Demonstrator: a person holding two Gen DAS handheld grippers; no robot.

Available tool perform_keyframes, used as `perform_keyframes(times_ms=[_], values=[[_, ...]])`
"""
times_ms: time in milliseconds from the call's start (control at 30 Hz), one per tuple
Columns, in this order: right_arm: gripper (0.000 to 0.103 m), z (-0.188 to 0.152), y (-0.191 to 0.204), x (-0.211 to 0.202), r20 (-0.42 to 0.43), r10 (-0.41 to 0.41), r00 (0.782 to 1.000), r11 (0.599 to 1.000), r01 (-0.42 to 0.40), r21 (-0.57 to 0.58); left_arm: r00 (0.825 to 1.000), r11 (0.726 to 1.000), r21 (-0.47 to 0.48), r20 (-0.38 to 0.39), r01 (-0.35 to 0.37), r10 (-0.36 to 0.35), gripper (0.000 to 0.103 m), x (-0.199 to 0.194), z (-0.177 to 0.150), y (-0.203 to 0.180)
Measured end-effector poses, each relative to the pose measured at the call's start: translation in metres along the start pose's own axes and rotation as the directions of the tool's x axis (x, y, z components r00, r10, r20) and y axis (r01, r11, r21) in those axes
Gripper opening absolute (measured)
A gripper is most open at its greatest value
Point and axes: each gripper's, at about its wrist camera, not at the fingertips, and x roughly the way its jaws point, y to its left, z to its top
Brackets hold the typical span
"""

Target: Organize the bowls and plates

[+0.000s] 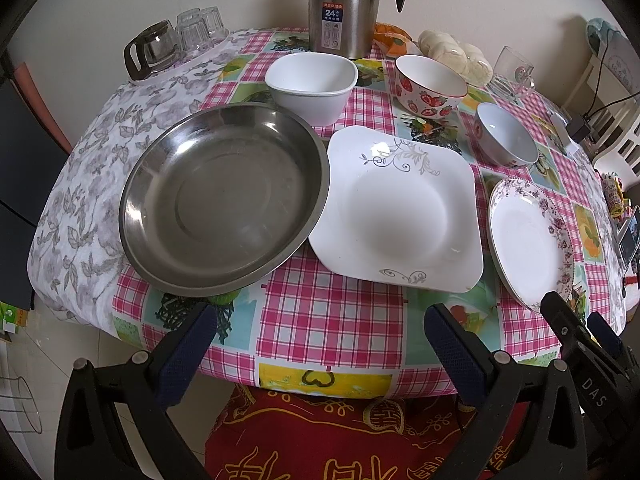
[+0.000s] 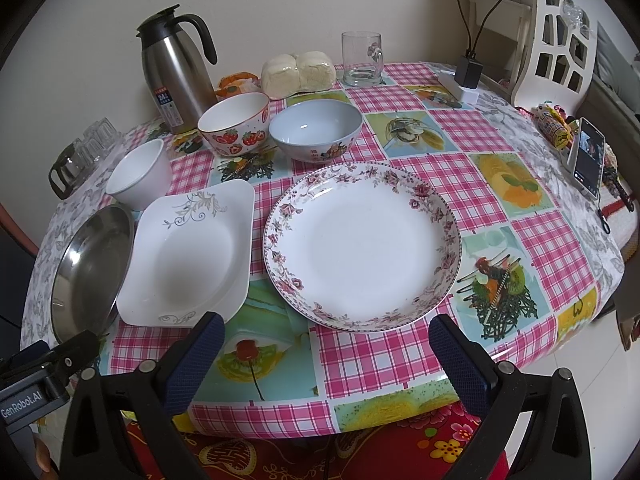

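Three plates are laid in a row along the near edge of the surface (image 2: 360, 364): a steel plate (image 1: 224, 200) at the left, a square white plate (image 1: 396, 212) in the middle with its edge touching or tucked under the steel rim, and a floral round plate (image 2: 362, 246) at the right, set just apart. Behind them three bowls are ranged: a square white bowl (image 1: 312, 82), a strawberry bowl (image 1: 430, 84) and a pale blue bowl (image 2: 316, 130). Nothing is stacked yet, so sorting by kind appears not to have begun; the flat, separate layout leaves every rim reachable. The left gripper (image 1: 316, 344) is held wide open off the near edge, facing the gap between the steel and square plates, with nothing grasped or touched. The right gripper (image 2: 328, 354) is likewise spread wide and empty, aimed at the near rim of the floral plate, which seems the likely first pick.
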Motion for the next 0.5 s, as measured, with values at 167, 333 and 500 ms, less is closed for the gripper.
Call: perform_keyframes(times_ms=[167, 333, 500], values=[[0.103, -0.0001, 0.0002, 0.0000, -0.001, 0.000, 1.000, 1.000, 0.000, 0.000, 1.000, 1.000, 0.000, 0.000, 0.000, 0.000, 0.103, 0.0000, 0.0001, 0.0002], [0.103, -0.0016, -0.0001, 0.0006, -0.001, -0.001, 1.000, 1.000, 0.001, -0.001, 1.000, 1.000, 0.000, 0.000, 0.000, 0.000, 0.103, 0.0000, 0.0002, 0.0002], [0.103, -0.0024, -0.0008, 0.0019, -0.003, -0.002, 1.000, 1.000, 0.002, -0.003, 1.000, 1.000, 0.000, -0.001, 0.000, 0.000, 0.103, -0.0001, 0.0002, 0.0004]])
